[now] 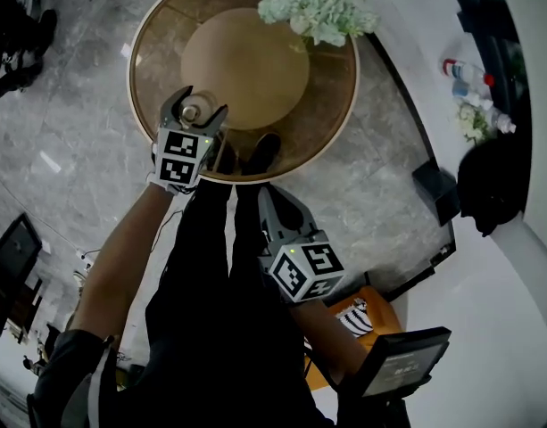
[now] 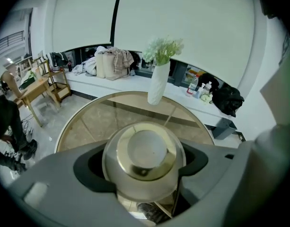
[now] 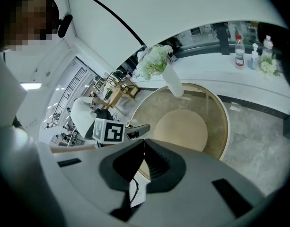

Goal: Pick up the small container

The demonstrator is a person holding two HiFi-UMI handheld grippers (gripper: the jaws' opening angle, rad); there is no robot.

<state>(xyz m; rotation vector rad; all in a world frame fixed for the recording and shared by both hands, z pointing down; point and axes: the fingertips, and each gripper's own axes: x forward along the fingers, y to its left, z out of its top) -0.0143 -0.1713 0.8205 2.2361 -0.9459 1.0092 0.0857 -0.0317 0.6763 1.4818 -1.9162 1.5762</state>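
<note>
The small container (image 1: 192,112), a round metal pot with a gold-rimmed lid (image 2: 145,152), is at the near left edge of the round glass table (image 1: 343,105). My left gripper (image 1: 194,107) is shut on it, one jaw pressed against each side. In the left gripper view the pot fills the gap between the jaws of the left gripper (image 2: 145,159). My right gripper (image 1: 266,196) hangs lower, off the table's front edge and in front of my legs. In its own view the right gripper (image 3: 145,146) is shut with nothing in it.
A white vase of pale flowers (image 1: 325,5) stands at the table's far right edge. Bottles (image 1: 462,71) and a black bag (image 1: 492,181) are on the curved ledge at right. My shoes (image 1: 262,150) show through the glass. Wooden furniture (image 2: 36,86) is at far left.
</note>
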